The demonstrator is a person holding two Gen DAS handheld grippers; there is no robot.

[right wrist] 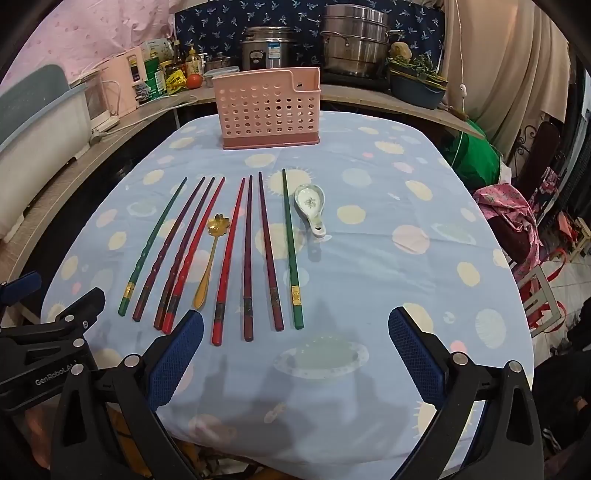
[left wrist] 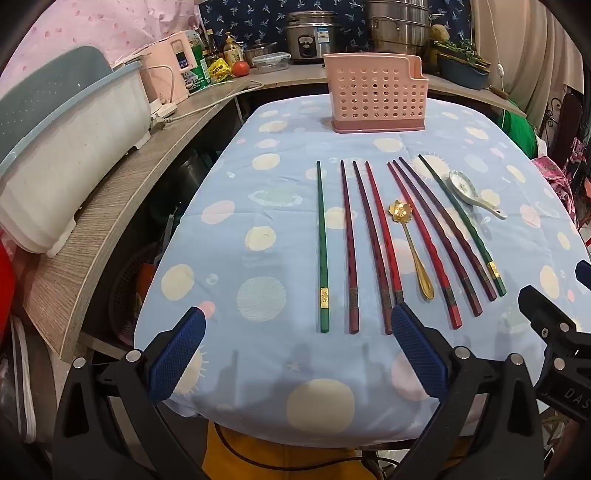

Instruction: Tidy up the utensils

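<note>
Several chopsticks lie side by side on the blue patterned tablecloth (left wrist: 258, 369): a green one (left wrist: 322, 247) at the left, dark red and red ones (left wrist: 384, 251) in the middle, another green one (right wrist: 291, 251) at the right. A gold flower spoon (left wrist: 410, 247) lies among them. A white ceramic spoon (left wrist: 467, 194) rests at the right end. A pink perforated utensil holder (left wrist: 373, 92) stands at the table's far side. My left gripper (left wrist: 299, 317) hovers open above the near ends of the left chopsticks. My right gripper (right wrist: 295, 319) is open near the right chopsticks' ends. Neither holds anything.
A wooden counter (left wrist: 110, 229) curves along the left and back with a white bin (left wrist: 70, 155), bottles, a tomato, a rice cooker (left wrist: 312, 37) and a steel steamer pot (left wrist: 399, 26). A green bundle (right wrist: 472, 158) and pink cloth (right wrist: 509, 218) sit off the table's right.
</note>
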